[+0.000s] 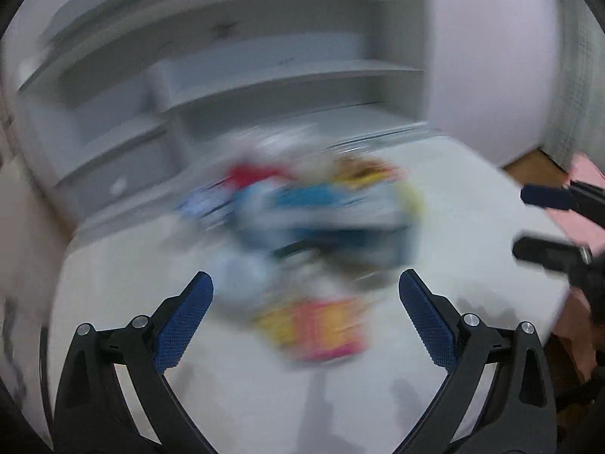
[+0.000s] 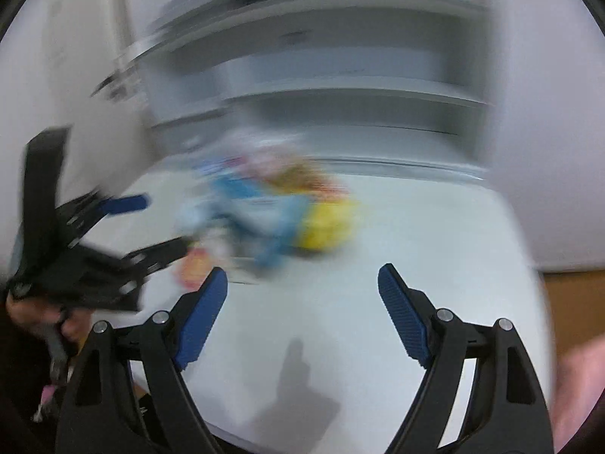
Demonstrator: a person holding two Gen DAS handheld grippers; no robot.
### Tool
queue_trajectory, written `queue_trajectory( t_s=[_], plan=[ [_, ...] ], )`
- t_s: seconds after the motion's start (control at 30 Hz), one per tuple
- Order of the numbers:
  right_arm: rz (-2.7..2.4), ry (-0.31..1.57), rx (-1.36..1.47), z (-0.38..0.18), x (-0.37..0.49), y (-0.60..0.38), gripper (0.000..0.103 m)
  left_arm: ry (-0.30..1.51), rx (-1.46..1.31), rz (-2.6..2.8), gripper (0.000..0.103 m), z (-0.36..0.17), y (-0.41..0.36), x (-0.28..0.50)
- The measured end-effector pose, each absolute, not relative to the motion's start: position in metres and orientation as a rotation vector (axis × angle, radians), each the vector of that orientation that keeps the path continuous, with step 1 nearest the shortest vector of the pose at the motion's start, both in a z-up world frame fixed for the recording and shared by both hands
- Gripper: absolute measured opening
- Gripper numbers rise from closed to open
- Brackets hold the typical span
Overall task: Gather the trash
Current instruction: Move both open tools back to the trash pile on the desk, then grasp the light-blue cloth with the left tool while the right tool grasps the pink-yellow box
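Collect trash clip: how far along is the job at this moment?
Nothing looks collected yet: the pile of colourful wrappers lies on the white table, too blurred to count, and a yellow-pink wrapper lies apart on its near side. Nothing is in hand: the left tool and the right tool are both open with nothing between the pads. Every piece is left to pick up. No bin is visible.

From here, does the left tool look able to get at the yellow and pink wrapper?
Probably yes: the left tool is open and empty, the yellow and pink wrapper lies just ahead, nothing between.
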State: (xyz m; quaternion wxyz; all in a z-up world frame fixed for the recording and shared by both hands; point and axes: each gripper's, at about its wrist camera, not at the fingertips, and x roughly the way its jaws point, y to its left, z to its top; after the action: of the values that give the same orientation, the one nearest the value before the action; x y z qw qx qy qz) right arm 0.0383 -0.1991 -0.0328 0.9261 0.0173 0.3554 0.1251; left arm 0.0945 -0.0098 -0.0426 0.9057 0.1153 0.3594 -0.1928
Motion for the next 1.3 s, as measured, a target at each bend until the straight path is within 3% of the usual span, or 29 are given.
queue_trajectory(
  t_s=[0.2,0.43,0.5,0.57,0.67,1.17,1.2,1.27,1.3],
  plan=[
    [0.454,0.808,-0.118,-0.065,0.073,-0.100,0.079,0.799,0.161,-0.315,0.096,-0.061,0.060,0.117],
    [0.455,0.852,-0.215,-0.089,0.092,-0.071,0.079,0.821,0.127,-0.339,0.096,-0.075,0.075,0.114],
    [0.442,0.859,-0.232,-0.094,0.095,-0.068,0.075,0.827,0.119,-0.346,0.096,-0.078,0.078,0.121],
    [0.438,0.864,-0.246,-0.096,0.092,-0.073,0.060,0.832,0.109,-0.355,0.096,-0.079,0.078,0.123],
    [0.438,0.858,-0.253,-0.097,0.092,-0.076,0.051,0.834,0.106,-0.359,0.096,-0.080,0.077,0.126],
    [0.402,0.817,-0.184,-0.077,0.052,-0.113,0.048,0.854,0.106,-0.456,0.095,-0.084,0.031,0.157],
    [0.400,0.816,-0.183,-0.077,0.051,-0.114,0.048,0.854,0.110,-0.455,0.093,-0.085,0.029,0.158],
    [0.399,0.813,-0.180,-0.075,0.049,-0.116,0.048,0.865,0.115,-0.449,0.069,-0.088,0.027,0.159],
    [0.399,0.811,-0.180,-0.075,0.050,-0.116,0.048,0.881,0.113,-0.454,0.064,-0.090,0.027,0.160]
  ],
)
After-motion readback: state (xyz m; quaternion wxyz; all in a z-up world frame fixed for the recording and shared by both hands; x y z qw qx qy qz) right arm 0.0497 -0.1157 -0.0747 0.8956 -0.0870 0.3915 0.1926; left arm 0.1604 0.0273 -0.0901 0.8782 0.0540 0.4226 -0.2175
